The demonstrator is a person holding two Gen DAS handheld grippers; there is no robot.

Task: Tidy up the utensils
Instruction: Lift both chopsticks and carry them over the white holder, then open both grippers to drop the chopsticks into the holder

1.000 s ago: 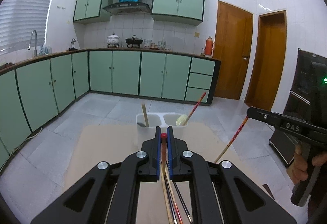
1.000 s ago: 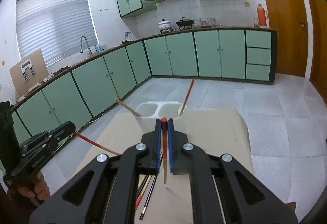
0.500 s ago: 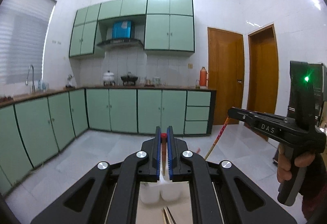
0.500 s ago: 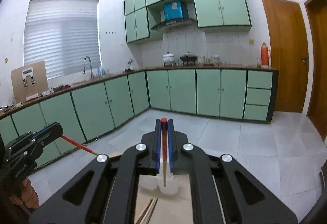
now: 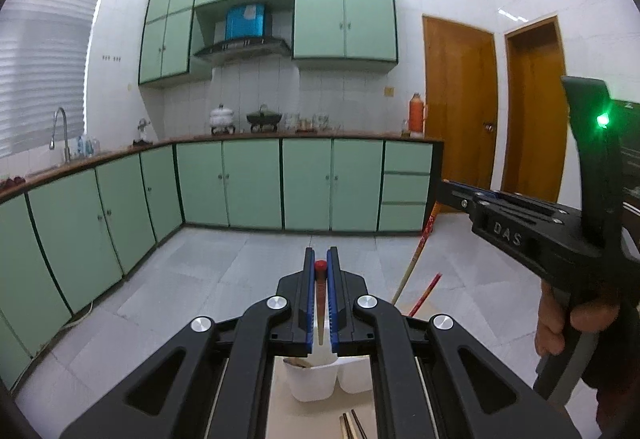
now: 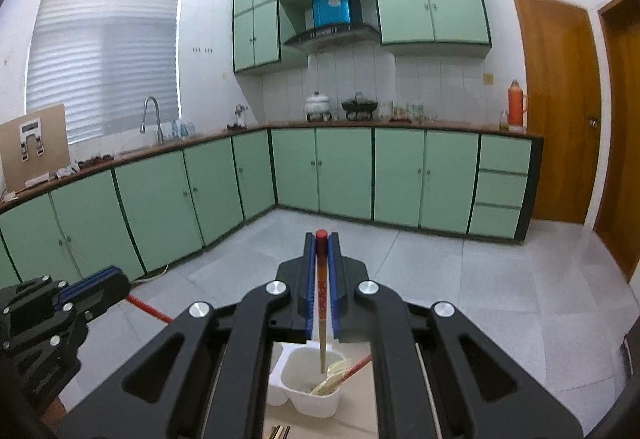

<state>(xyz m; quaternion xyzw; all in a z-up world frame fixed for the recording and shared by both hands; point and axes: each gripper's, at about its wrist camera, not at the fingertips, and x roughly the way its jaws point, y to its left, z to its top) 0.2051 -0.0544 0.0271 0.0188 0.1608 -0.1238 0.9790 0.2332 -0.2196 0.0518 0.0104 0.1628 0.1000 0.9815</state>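
Note:
My left gripper (image 5: 320, 267) is shut on a red-topped chopstick (image 5: 320, 299) that hangs point down over the left cup of a white two-cup holder (image 5: 310, 379). My right gripper (image 6: 321, 239) is shut on another red-topped chopstick (image 6: 322, 303), its tip hanging over the holder's (image 6: 310, 397) right cup, which holds a pale utensil and a leaning red chopstick (image 6: 352, 369). Each gripper shows in the other's view, the right one (image 5: 448, 187) and the left one (image 6: 116, 277). Loose chopsticks (image 5: 352, 427) lie on the table in front of the holder.
The holder stands on a tan table (image 6: 356, 427). Beyond it are grey floor tiles, green kitchen cabinets (image 5: 252, 183), a counter with pots and a sink, and wooden doors (image 5: 460, 111) on the right. A person's hand (image 5: 576, 319) holds the right gripper.
Both grippers have risen and tilted level, each carrying its chopstick up off the table. The holder now lies low in both views, under the hanging chopstick tips.

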